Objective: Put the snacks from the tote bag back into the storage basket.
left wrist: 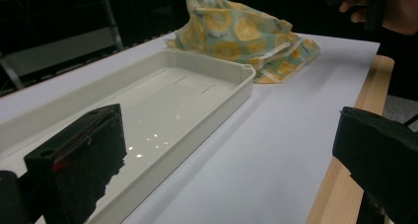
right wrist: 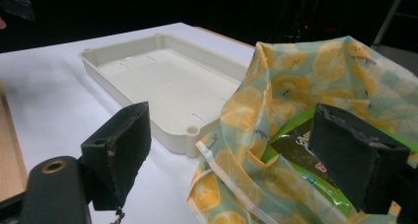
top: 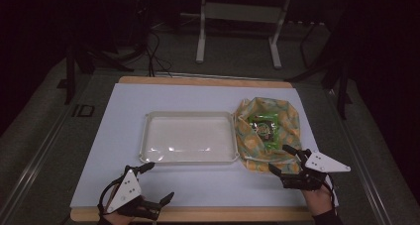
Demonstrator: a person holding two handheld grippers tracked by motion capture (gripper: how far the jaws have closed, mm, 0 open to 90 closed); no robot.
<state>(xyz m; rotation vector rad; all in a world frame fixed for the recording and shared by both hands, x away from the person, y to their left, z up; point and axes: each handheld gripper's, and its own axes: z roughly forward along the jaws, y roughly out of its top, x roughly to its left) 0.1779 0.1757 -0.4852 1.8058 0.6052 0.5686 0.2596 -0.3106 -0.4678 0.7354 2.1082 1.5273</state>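
Note:
A white plastic tray (top: pixel 148 136) lies empty in the middle of the white board. To its right sits a fruit-print cloth bag (top: pixel 285 118) with its mouth agape and a green packet (top: pixel 262 126) inside. My right gripper (top: pixel 284 159) is open at the bag's near edge; in the right gripper view its jaws straddle the bag's rim (right wrist: pixel 231 135) and the green packet (right wrist: pixel 300 155) without touching them. My left gripper (top: pixel 159 183) is open near the tray's front left corner, with nothing between its jaws; the tray (left wrist: pixel 231 86) and bag (left wrist: pixel 236 34) show beyond it.
The white board (top: pixel 124 106) rests on a wooden table whose front edge (top: pixel 223 214) runs along the bottom. A metal frame with white legs (top: pixel 200 41) stands on the floor behind the table. Cables (top: pixel 153 51) trail on the floor at the back left.

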